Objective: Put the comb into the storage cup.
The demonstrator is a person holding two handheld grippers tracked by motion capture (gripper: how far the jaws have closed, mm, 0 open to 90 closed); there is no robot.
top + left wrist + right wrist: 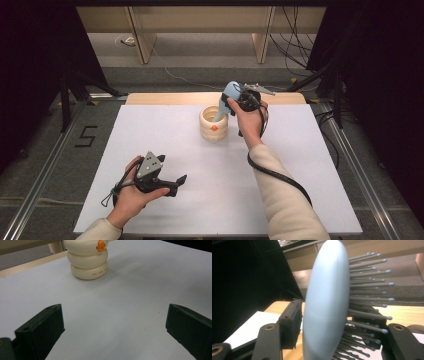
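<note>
The right gripper point(235, 98) has its jaws on either side of a blue hairbrush point(227, 100), whether pressing I cannot tell; the handle dips into the cream cup point(213, 123). At seven o'clock from the cup, the left gripper point(181, 179) sits with jaws spread and nothing between them.

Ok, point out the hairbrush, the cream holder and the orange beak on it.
hairbrush point(324, 302), right gripper view, smooth back of its head
cream holder point(87, 262), left gripper view, middle ring
orange beak point(100, 245), left gripper view, its centre

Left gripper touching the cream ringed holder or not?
Apart. In the left gripper view the open left gripper has bare white table between its jaws and the cream holder; the high view shows the same gap.
</note>
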